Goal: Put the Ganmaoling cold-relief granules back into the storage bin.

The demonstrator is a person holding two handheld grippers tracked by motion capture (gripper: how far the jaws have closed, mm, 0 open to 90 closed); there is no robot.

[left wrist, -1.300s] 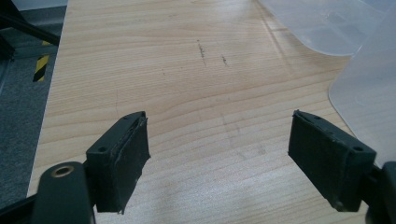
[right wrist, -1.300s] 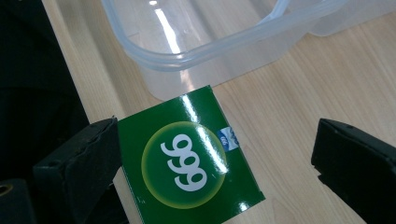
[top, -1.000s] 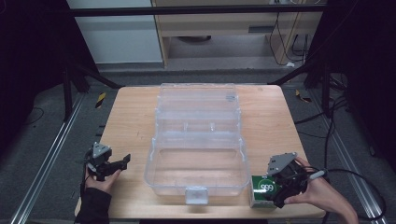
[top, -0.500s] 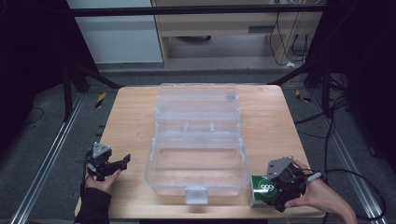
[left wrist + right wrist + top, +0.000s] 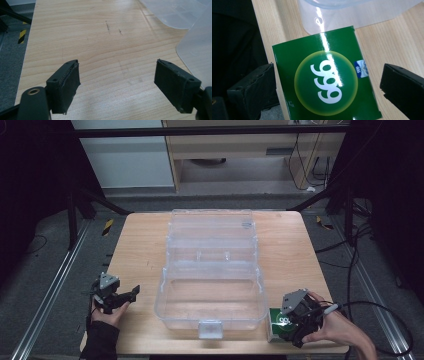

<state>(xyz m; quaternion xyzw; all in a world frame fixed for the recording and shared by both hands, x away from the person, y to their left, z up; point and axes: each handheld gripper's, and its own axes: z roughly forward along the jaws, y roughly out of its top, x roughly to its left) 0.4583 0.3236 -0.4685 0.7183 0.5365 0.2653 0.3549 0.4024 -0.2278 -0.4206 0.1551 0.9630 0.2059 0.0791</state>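
Your right tongs (image 5: pixel 325 87) stand wide open over the green box (image 5: pixel 325 82), one jaw at each side of it, neither touching; the box lies flat on the desk (image 5: pixel 140 250) just beside the clear plastic case (image 5: pixel 212 270). Your left tongs (image 5: pixel 125 80) gape open too, bare wood between them, the case off to one side.

table (image 5: pixel 145 250): pale wood, matt, fine straight grain, a few dark scuffs
storage box (image 5: pixel 212 270): clear plastic, smooth, slightly cloudy, faint sheen on walls
green box (image 5: pixel 324 75): printed card, glossy, bright glare streak across face
left gripper (image 5: pixel 117 82): black pads, matt, rough-edged; hard black plastic behind
right gripper (image 5: pixel 327 87): black pads, matt, slightly worn
floor (image 5: pixel 45 270): dark grey, matt, coarse like carpet
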